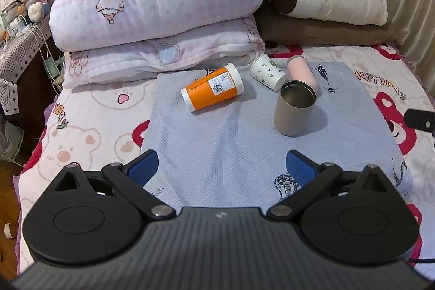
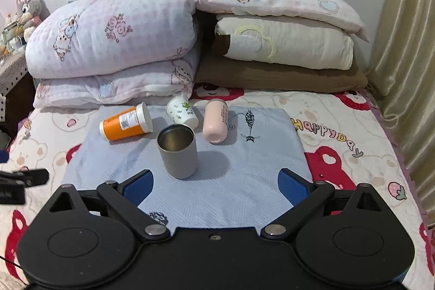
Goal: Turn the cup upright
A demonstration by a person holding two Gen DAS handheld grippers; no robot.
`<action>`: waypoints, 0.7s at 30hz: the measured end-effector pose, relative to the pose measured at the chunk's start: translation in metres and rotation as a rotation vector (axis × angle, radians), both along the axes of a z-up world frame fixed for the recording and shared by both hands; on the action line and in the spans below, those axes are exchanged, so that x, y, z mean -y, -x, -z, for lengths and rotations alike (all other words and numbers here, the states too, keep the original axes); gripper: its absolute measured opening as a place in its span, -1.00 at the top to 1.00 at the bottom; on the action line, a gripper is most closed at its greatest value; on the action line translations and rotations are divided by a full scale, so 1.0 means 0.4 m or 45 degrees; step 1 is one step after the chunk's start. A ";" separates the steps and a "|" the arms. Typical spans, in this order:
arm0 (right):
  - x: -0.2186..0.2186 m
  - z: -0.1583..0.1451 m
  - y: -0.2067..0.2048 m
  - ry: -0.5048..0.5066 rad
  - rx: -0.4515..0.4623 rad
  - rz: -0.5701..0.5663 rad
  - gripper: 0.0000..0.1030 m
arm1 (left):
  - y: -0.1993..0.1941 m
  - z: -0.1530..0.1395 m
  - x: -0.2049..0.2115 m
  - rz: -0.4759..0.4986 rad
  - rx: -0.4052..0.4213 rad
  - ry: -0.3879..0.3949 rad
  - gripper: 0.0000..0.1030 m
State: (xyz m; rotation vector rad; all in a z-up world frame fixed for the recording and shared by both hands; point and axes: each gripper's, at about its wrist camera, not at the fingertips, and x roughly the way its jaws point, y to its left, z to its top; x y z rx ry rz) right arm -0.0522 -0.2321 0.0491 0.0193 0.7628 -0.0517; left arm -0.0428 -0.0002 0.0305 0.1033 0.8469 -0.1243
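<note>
Since the steel cup (image 2: 178,152) stands upright just ahead of my right gripper (image 2: 216,185), I judge one flip done; beyond it the orange cup (image 2: 126,124), paper cup (image 2: 181,113) and pink cup (image 2: 215,124) lie toppled. Both grippers, left (image 1: 221,167) too, have jaws spread, empty.

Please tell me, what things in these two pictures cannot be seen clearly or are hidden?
- Orange cup label: the print is too small to read in either view.
- Leaf-print paper cup: its lower edge is hidden behind the metal cup in the right wrist view.
- Pink cup: its near end is covered by the metal cup in the left wrist view.
- Right tool: cut off by the left wrist picture's edge.
</note>
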 end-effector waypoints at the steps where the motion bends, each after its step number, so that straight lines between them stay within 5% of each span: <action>1: -0.003 -0.002 0.000 -0.002 0.005 -0.002 -0.94 | -0.001 0.002 0.002 0.002 -0.007 0.003 -0.98; 21: -0.028 0.031 -0.014 0.045 -0.040 0.018 -0.94 | -0.010 0.006 -0.018 -0.051 -0.001 -0.050 -0.98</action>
